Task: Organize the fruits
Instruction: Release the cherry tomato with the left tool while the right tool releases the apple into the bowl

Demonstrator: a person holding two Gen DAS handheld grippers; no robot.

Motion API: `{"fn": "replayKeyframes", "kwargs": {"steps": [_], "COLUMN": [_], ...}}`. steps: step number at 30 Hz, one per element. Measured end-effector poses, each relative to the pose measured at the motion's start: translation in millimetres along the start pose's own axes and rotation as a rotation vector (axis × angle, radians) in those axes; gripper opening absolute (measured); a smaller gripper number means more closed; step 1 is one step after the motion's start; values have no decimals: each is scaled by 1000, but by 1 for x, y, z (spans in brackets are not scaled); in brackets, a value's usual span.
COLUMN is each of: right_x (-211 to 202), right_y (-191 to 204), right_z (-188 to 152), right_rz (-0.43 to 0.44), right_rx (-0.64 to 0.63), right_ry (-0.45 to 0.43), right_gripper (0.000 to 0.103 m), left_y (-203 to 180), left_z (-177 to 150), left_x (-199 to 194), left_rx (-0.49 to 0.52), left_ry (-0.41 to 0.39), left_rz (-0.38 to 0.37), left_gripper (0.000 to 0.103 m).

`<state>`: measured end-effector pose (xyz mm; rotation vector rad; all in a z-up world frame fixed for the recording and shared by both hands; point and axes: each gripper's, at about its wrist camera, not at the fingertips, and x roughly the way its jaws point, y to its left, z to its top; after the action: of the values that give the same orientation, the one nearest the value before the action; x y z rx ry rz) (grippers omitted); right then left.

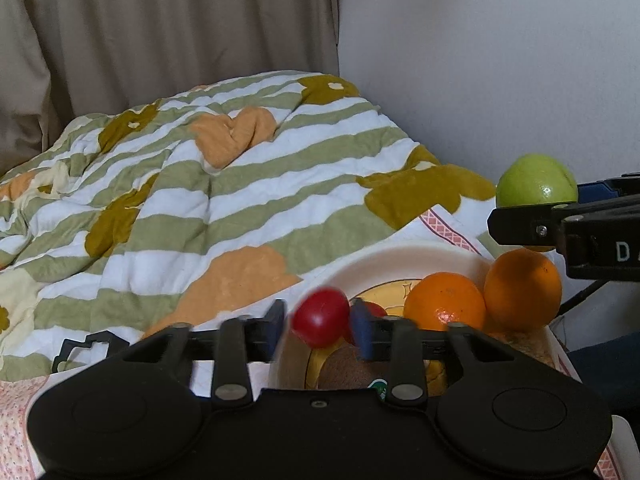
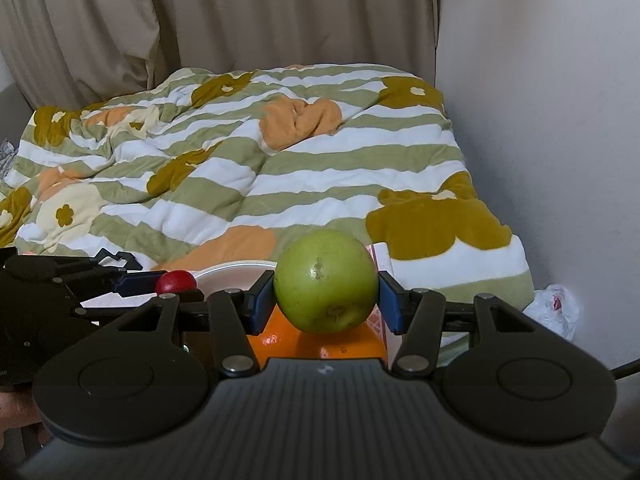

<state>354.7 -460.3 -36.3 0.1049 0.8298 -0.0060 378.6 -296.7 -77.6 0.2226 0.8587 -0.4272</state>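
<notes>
Striped floral quilt (image 1: 208,184) fills the background, rumpled, running back to beige curtains (image 1: 180,28) and a white wall (image 1: 480,60) on the right.

White bowl (image 1: 400,264) with a yellow pattern inside sits at the near edge of the quilt, on a pink patterned cloth (image 1: 16,412). In it: two oranges (image 1: 444,300) touching each other at the right side, a brown kiwi (image 1: 344,372) low at the front, part of another red fruit behind the blue pad.

Right gripper (image 2: 326,300) is angled downward over the bowl, right of the left one. Its blue pads (image 2: 262,304) press both sides of a green apple (image 2: 325,280); apple is pinched and held above an orange. In the left wrist view the same apple shows at the right edge, raised over the bowl's far right side.

Left gripper (image 1: 320,324) is also tilted down, over the bowl's left front rim. Its fingers are spread, no firm pinch: a small red fruit (image 1: 320,316) sits in the gap, clear of the left pad and at or just off the right pad, blurred. Cannot tell whether the right pad touches it. Red fruit is over the bowl interior, above the kiwi.

Small white plastic bag (image 2: 556,308) lies by the wall, right of the quilt.
</notes>
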Motion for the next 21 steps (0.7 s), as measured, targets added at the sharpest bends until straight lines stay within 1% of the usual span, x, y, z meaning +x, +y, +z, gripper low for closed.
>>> {"fn": "replayKeyframes", "kwargs": {"steps": [1,2,4,7,11,18,21], "right_x": [1,1,3,6,15,48,64], "right_y": [0,0,0,5,17,45,50], "right_z": [1,2,5,9,12,8,5], "right_rz": [0,-1,1,11,24,31,28], "right_rx": [0,-2,-3,-10,-36,-84,-70], "right_ry": [-1,-2,-3,-5,7,48,66], "right_gripper": [69,69,69,69,69,69,69], "left_y": [0,1,2,9,20,36,44], "left_z": [0,-1,-2,-4,-12,-22,-25], "left_x": [-3,-8,-17,-26,-36,-50,-52], "left_rx": [0,3,16,12,-19,-64,-102], "left_ry": [-16,-38,-67,-55,-40,-22,-15], "left_rz": [3,17,37,47,62,87,68], "left_gripper": [81,97,99,100,100,100,100]}}
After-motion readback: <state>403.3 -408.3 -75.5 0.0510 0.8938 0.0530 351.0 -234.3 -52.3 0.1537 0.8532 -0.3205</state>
